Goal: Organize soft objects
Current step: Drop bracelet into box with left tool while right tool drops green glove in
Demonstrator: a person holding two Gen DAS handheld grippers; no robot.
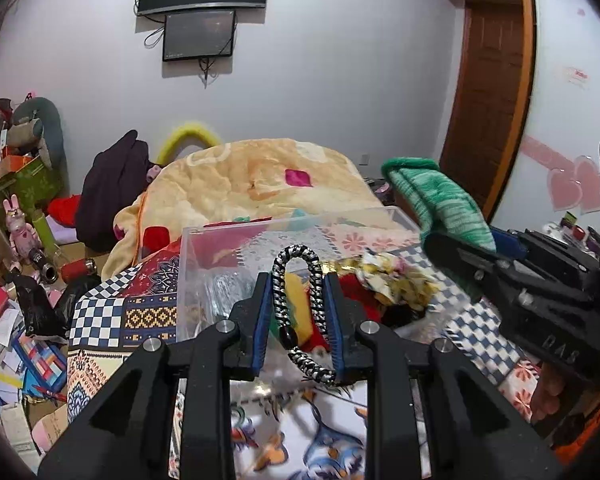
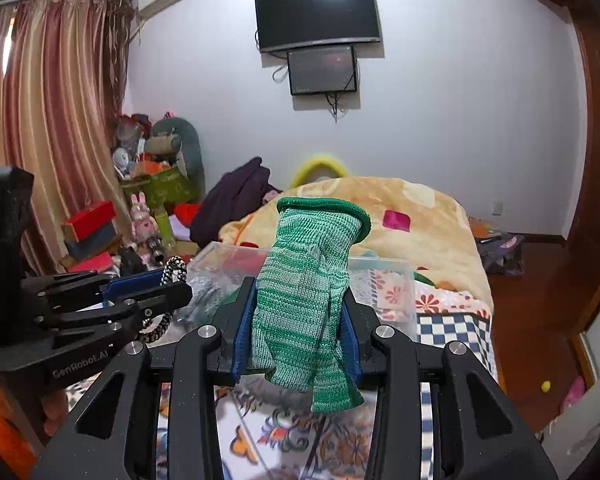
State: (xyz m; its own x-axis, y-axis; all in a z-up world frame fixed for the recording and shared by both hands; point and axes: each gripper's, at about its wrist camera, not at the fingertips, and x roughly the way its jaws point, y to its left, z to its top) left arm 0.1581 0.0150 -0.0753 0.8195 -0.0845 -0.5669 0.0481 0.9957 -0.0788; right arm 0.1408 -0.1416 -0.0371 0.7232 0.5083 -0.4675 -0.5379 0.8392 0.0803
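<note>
My left gripper (image 1: 298, 284) is shut on a black-and-white braided hair tie (image 1: 296, 264), which stands as a loop between the blue pads. My right gripper (image 2: 296, 300) is shut on a green knitted glove (image 2: 308, 280) that rises above the fingers and hangs below them. A clear plastic box (image 1: 204, 248) sits on the bed just beyond both grippers and holds several soft things, red, yellow and floral. The right gripper with the glove (image 1: 436, 200) shows at the right of the left wrist view. The left gripper with the hair tie (image 2: 172, 270) shows at the left of the right wrist view.
The box rests on a patterned patchwork quilt (image 1: 112, 316). A yellow fleece blanket (image 1: 260, 176) is heaped behind it. A dark garment (image 1: 112, 184) lies beside the blanket. Boxes, toys and papers clutter the floor at left (image 1: 16, 320). A wooden door (image 1: 488, 100) stands at right.
</note>
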